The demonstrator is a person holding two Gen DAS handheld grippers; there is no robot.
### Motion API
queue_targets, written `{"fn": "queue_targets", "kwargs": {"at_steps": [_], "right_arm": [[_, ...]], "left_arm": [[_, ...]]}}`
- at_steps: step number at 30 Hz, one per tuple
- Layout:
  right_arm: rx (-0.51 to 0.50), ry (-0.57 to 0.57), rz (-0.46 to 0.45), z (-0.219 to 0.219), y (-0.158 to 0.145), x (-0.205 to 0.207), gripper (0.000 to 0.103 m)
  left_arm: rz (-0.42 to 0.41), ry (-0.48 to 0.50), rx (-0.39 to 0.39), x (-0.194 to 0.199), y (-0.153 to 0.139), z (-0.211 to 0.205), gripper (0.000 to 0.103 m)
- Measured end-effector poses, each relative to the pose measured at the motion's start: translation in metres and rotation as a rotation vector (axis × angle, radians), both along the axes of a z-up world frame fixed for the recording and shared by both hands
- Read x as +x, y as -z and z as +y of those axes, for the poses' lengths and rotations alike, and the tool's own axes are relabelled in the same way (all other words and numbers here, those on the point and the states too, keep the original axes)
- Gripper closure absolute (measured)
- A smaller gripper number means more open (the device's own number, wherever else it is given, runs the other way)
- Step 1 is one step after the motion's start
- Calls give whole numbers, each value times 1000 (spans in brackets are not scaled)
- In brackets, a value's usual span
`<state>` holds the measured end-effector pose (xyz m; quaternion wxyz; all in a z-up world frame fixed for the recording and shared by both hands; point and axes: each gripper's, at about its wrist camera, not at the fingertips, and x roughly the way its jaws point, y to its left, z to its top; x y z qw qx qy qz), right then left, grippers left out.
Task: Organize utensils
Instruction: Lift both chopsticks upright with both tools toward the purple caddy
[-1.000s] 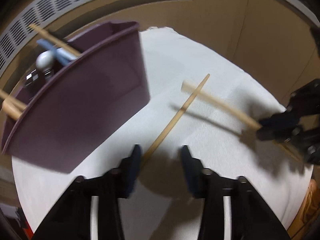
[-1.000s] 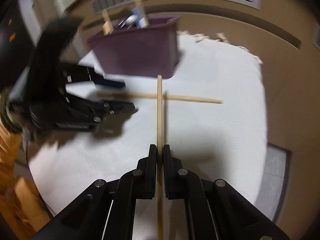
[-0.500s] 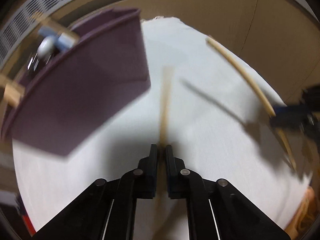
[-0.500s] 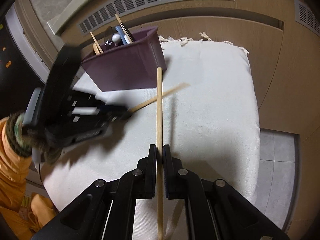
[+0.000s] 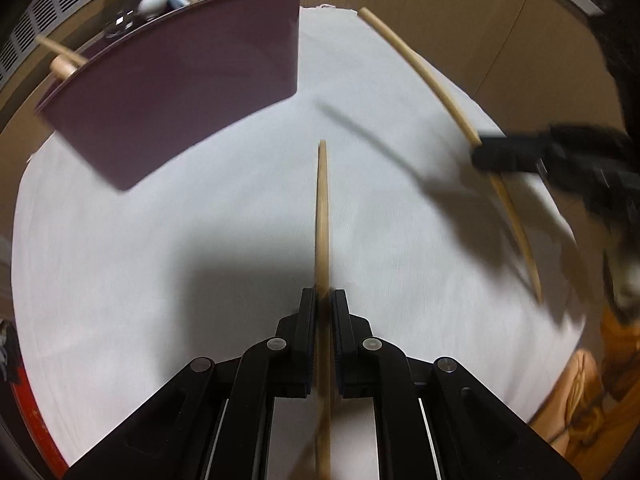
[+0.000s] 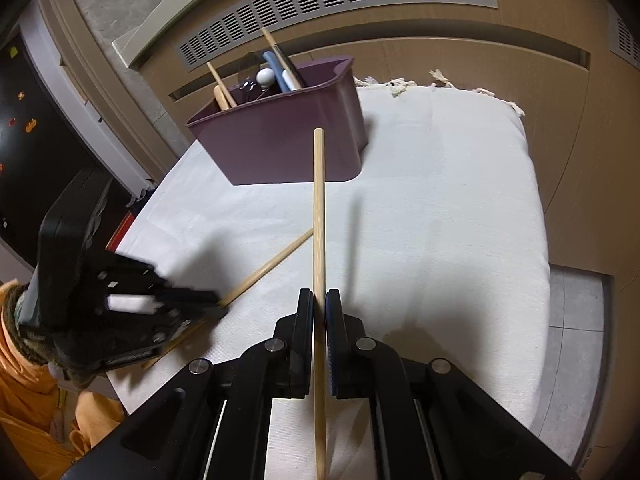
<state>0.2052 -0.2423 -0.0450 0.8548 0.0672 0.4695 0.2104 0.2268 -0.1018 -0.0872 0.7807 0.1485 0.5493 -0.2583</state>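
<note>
Both Grippers Clamped on Chopsticks Over White Cloth

Now pinched tight: left gripper [image 5: 323, 300], jaws nearly together, closed on a wooden chopstick [image 5: 322, 216] that runs straight out between the black fingers and ends in a narrow tip above the cloth. Also seen from the right wrist view, off to the lower left, slightly blurred, with that same stick angling up and away from its tips. Closed down on the stick within the past second, with the stick between the pads.

Equally shut: right gripper [image 6: 319, 300], blue-edged pads pressed on a second chopstick [image 6: 319, 208], held lengthwise along the fingers, blunt round end pointing toward the bin. Visible in the left wrist view at the right edge, dark and blurred, stick passing through it in a long curve bent by the lens.

Both sticks pale, smooth, round in section, slim and tapered, raised off the cloth and casting soft shadows on it.

Behind them: purple plastic bin [image 6: 280, 140], matte, straight-walled with rounded corners, standing on the cloth at its far side. Inside, leaning upright: more wooden sticks, a blue-handled utensil, a piece with a white round knob.

Underneath: white woven cloth [image 6: 440, 200], finely textured, fringed at the far edge, draped over a padded, rounded surface.

Lower left of the right wrist view: an orange sleeve [image 6: 24, 400].
</note>
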Motion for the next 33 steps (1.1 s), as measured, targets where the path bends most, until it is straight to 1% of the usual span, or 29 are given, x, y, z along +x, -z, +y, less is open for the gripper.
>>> {"fn": "queue_targets", "kwargs": {"at_steps": [6,8,11,13,14,15,16,17,19,20,21,22,23,27,28,29,31,32,33], "right_arm": [[-7,-8,6,1,2,-5,97],[-8,-3,7,0,3,-6,97],[-2,6,7,-3,3,-7,97],[2,14,-3,-3,0,-9,97],[4,15,-10,-3,-3,-11,97],[6,15,-20,-3,-6,-13,97],[7,15,-37,-3,-11,-17,97],[7,15,-50,-3,-15,-20,97],[8,11,-77,-1,-25,-27,97],[8,10,-88,0,-29,-29,97],[11,7,-105,2,-35,-33,97],[16,3,-115,3,-39,-35,97],[23,-2,-128,5,-44,-38,97],[44,-11,-199,13,-70,-43,97],[48,-11,-216,15,-76,-42,97],[49,-8,-236,16,-83,-42,97],[48,-3,-291,21,-104,-37,97],[45,1,-318,22,-115,-34,97],[33,8,-368,25,-134,-29,97]], "left_arm": [[-14,18,15,26,1,-28,94],[-25,28,15,28,1,-35,95],[-64,29,25,21,1,-41,96],[-83,13,3,13,-2,-37,96],[-93,-6,-35,6,-6,-29,96],[-111,-31,-69,4,-16,-23,96],[-140,-63,-122,-5,-27,-13,96],[-163,-87,-171,-2,-40,12,96],[-215,-134,-253,-15,-63,30,96],[-257,-158,-303,-22,-77,38,96],[-286,-173,-329,-24,-85,43,96],[-316,-185,-352,-23,-94,43,96],[-360,-201,-375,-28,-107,52,96],[-477,-236,-419,-39,-140,73,96],[-499,-237,-429,-56,-151,87,96],[-534,-241,-445,-52,-160,91,96],[-582,-231,-472,-46,-173,90,96],[-629,-227,-489,-41,-187,91,96],[-667,-222,-497,-42,-199,91,96]]}}
